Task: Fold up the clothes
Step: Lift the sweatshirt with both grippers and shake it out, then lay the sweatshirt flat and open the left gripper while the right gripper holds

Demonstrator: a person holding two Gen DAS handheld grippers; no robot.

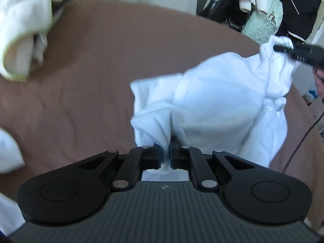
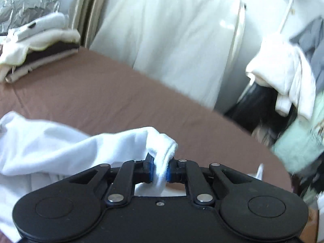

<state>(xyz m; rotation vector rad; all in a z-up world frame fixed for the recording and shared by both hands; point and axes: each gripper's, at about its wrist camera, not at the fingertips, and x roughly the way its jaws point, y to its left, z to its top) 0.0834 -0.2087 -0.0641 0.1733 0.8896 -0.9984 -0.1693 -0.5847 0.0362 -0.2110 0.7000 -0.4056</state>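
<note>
A white garment (image 1: 212,101) is held stretched above a brown bed sheet (image 1: 91,81), a bunched edge of it clamped between the blue-padded fingers of the left gripper (image 1: 166,156), which are closed tight on the cloth. At the far right of the left wrist view, another corner of the same garment is pinched by the right gripper (image 1: 283,47), with part of a hand (image 1: 320,81) seen behind it. In the right wrist view, a rolled fold of the white garment (image 2: 50,147) is gripped between the fingers of the right gripper (image 2: 161,170), the rest of the cloth trailing off to the left over the sheet. A stack of folded clothes (image 2: 38,48), cream and dark brown, is seen at the far edge of the bed. Pale curtains (image 2: 172,30) are hung behind it. To the right, a heap of jackets and clothes (image 1: 273,6) is piled up; on a pale green item (image 1: 263,26) lettering is printed, blurred and only partly legible as "COMFO". A thin dark cable (image 1: 299,141) is draped at the bed's right edge.
</note>
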